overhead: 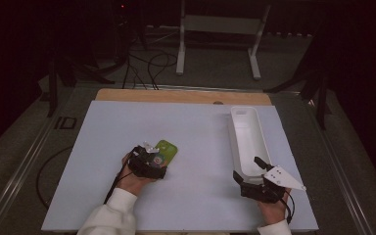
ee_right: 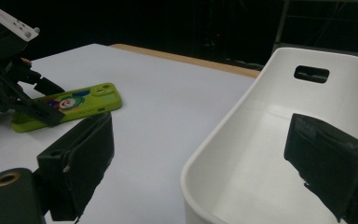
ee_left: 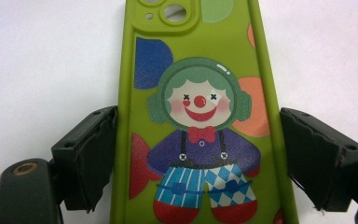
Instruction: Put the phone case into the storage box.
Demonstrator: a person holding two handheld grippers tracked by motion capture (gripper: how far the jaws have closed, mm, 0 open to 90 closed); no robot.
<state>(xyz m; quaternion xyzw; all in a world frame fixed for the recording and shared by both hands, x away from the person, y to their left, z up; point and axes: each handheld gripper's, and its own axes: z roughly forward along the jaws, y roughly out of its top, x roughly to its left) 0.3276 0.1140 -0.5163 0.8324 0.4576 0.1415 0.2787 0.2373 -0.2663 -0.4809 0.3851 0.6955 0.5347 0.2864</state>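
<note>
A green phone case (overhead: 169,149) printed with a clown lies flat on the white table, left of centre. My left gripper (overhead: 154,158) straddles its lower half. In the left gripper view the case (ee_left: 200,116) sits between the two black pads (ee_left: 98,154), which rest against its long edges. My right gripper (overhead: 246,167) stands open at the near end of a long white bin (overhead: 231,132). In the right gripper view one jaw is outside the bin's rim (ee_right: 223,121) and the other is over its inside. That view also has the case (ee_right: 77,103) and the left gripper (ee_right: 28,100) farther off.
The white board (overhead: 186,122) covers the table, with a wooden strip (overhead: 176,95) at its far edge. A white metal stand (overhead: 218,29) and cables (overhead: 147,66) are on the dark floor beyond. The bin holds nothing that I can see.
</note>
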